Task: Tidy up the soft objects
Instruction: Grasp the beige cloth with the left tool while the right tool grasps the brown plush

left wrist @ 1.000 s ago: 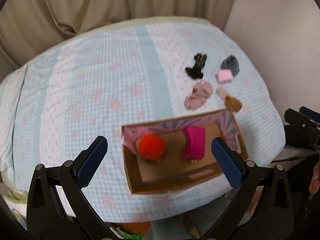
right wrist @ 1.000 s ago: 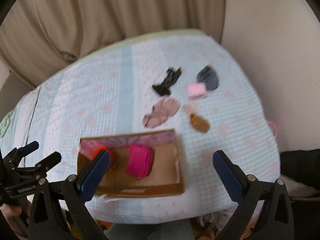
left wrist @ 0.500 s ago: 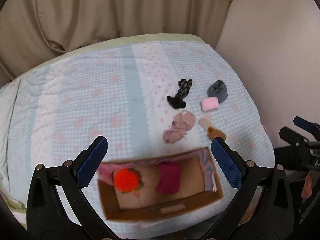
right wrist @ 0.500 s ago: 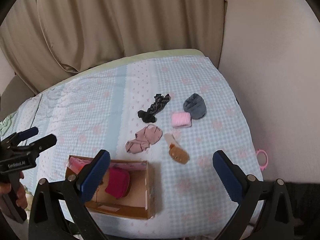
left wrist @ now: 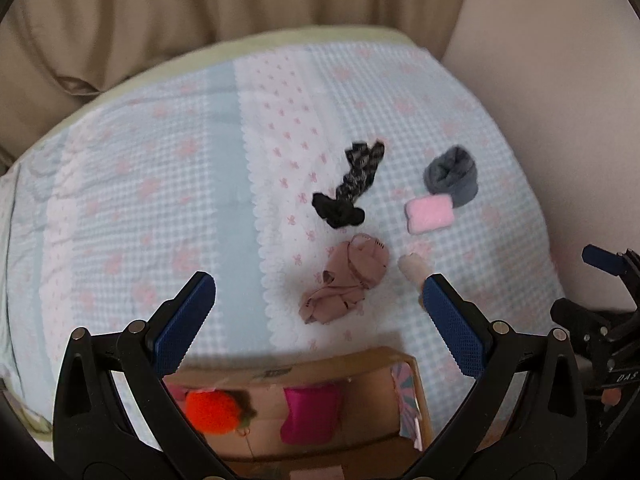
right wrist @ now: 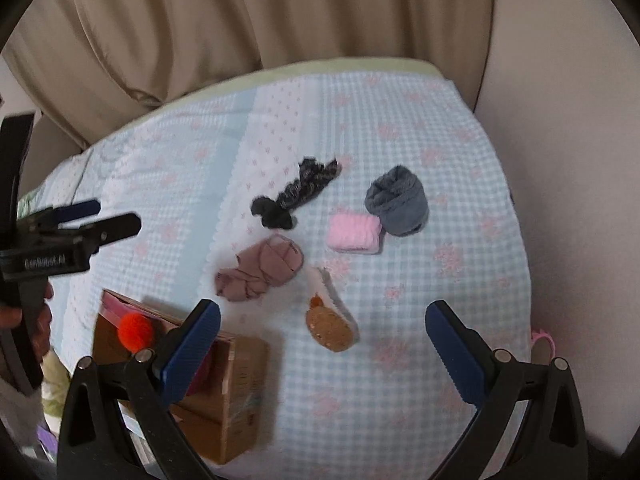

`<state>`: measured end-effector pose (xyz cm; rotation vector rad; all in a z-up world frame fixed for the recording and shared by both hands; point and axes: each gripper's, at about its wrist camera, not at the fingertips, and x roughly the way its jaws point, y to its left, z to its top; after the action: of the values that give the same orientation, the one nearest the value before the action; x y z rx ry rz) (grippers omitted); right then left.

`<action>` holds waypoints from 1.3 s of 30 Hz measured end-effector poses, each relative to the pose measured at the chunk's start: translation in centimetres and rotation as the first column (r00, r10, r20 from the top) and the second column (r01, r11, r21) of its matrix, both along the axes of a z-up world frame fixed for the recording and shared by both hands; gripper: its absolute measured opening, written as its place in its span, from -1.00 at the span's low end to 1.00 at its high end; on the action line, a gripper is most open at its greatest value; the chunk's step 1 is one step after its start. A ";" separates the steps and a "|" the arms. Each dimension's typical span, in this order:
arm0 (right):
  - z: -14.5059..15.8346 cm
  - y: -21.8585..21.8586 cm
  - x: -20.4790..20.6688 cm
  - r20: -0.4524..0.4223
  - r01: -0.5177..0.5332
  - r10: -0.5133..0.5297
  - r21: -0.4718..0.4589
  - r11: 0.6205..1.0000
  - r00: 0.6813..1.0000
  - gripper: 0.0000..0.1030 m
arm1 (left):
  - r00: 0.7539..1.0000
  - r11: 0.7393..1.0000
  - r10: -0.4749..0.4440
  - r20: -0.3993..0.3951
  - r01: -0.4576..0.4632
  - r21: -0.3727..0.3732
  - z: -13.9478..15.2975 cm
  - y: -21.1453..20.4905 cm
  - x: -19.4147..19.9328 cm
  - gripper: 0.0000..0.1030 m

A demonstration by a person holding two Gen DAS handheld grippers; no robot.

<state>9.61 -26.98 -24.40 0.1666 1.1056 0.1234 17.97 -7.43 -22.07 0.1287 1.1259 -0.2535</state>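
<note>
A cardboard box [left wrist: 414, 384] [right wrist: 240, 376] sits at the bed's near edge and holds an orange ball [left wrist: 212, 412] [right wrist: 135, 332] and a magenta piece [left wrist: 310, 418]. On the blanket lie a black patterned sock [left wrist: 352, 188] [right wrist: 300, 196], a dusty pink sock [left wrist: 348, 280] [right wrist: 264, 268], a pink roll [left wrist: 430, 212] [right wrist: 354, 232], a grey roll [left wrist: 452, 176] [right wrist: 400, 200] and a brown-and-cream sock [right wrist: 330, 320] [left wrist: 412, 266]. My left gripper [left wrist: 318, 320] is open and empty above the box. My right gripper [right wrist: 322, 348] is open and empty above the brown sock.
The bed carries a blue and pink checked blanket [left wrist: 160, 200] [right wrist: 440, 300]. Beige curtains [left wrist: 200, 8] hang behind and a pale wall [left wrist: 560, 100] stands on the right. A pink ring [right wrist: 542, 340] lies beyond the bed's right edge.
Both grippers have moved forward over the bed, so the box has slid toward the lower edge of both views and the loose socks look closer. Both stayed open.
</note>
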 end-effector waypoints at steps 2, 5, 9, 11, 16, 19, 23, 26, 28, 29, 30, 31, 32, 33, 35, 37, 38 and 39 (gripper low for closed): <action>-1.9 -0.3 0.9 -0.022 -0.013 0.013 0.004 1.000 1.000 0.99 | 0.999 1.000 -0.022 -0.037 0.023 0.016 -1.8 -0.8 1.4 1.00; -4.7 -0.5 2.1 -0.049 -0.025 0.026 0.017 1.000 0.998 0.98 | 0.992 0.995 -0.084 -0.096 0.089 0.047 -5.0 -2.2 3.2 1.00; -8.3 0.2 3.6 -0.091 -0.055 0.054 -0.008 0.998 0.994 0.98 | 0.968 0.982 -0.157 -0.193 0.174 0.076 -9.7 -3.9 5.0 1.00; -10.1 0.7 4.1 -0.113 -0.069 0.067 -0.016 0.997 0.991 0.98 | 0.953 0.976 -0.186 -0.238 0.207 0.070 -11.8 -4.5 5.7 1.00; -14.5 2.3 4.9 -0.175 -0.106 0.099 -0.028 0.994 0.979 0.87 | 0.899 0.944 -0.278 -0.338 0.321 0.077 -17.3 -6.4 6.8 0.99; -16.8 3.1 5.2 -0.212 -0.131 0.117 -0.049 0.990 0.970 0.76 | 0.872 0.931 -0.307 -0.382 0.358 0.068 -19.6 -6.9 7.1 0.95; -18.9 3.6 5.3 -0.258 -0.146 0.128 -0.051 0.988 0.958 0.53 | 0.840 0.918 -0.324 -0.435 0.390 0.070 -22.5 -7.1 7.3 0.62; -19.9 3.8 5.5 -0.276 -0.150 0.127 -0.065 0.986 0.953 0.31 | 0.821 0.911 -0.330 -0.466 0.407 0.072 -24.0 -7.2 7.5 0.42; -20.3 3.8 5.5 -0.284 -0.152 0.123 -0.080 0.985 0.951 0.10 | 0.810 0.906 -0.335 -0.481 0.418 0.072 -24.8 -7.3 7.5 0.34; -20.5 3.8 5.5 -0.287 -0.151 0.121 -0.083 0.985 0.950 -0.03 | 0.808 0.901 -0.343 -0.480 0.427 0.076 -24.9 -7.4 7.5 0.19; -20.5 3.8 5.5 -0.285 -0.149 0.119 -0.087 0.985 0.951 -0.04 | 0.806 0.897 -0.350 -0.477 0.435 0.077 -24.9 -7.5 7.4 0.07; -20.4 3.7 5.5 -0.279 -0.147 0.118 -0.086 0.985 0.953 -0.07 | 0.805 0.893 -0.357 -0.474 0.442 0.079 -24.9 -7.6 7.4 -0.08; -20.4 3.7 5.5 -0.276 -0.144 0.116 -0.083 0.986 0.954 -0.10 | 0.805 0.890 -0.362 -0.470 0.448 0.081 -24.8 -7.7 7.4 -0.19; -20.2 3.5 5.5 -0.272 -0.139 0.113 -0.080 0.987 0.956 -0.11 | 0.805 0.888 -0.366 -0.466 0.452 0.084 -24.6 -7.8 7.4 -0.22; -19.9 3.3 5.5 -0.262 -0.129 0.105 -0.074 0.989 0.959 -0.14 | 0.807 0.890 -0.371 -0.460 0.450 0.073 -24.3 -7.8 7.5 -0.29; -19.5 3.1 5.7 -0.253 -0.121 0.100 -0.069 0.990 0.962 -0.15 | 0.810 0.894 -0.368 -0.457 0.443 0.065 -24.1 -7.6 7.6 -0.34; -19.3 3.1 5.8 -0.251 -0.119 0.099 -0.067 0.991 0.963 -0.15 | 0.812 0.896 -0.366 -0.455 0.439 0.063 -24.0 -7.5 7.6 -0.38; -19.1 3.0 5.8 -0.247 -0.117 0.098 -0.065 0.991 0.964 -0.16 | 0.813 0.899 -0.363 -0.454 0.435 0.060 -23.8 -7.3 7.7 -0.39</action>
<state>15.44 -23.99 -43.49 0.0507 1.3628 0.1591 25.71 -14.77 -45.87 0.4787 1.5628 -0.5920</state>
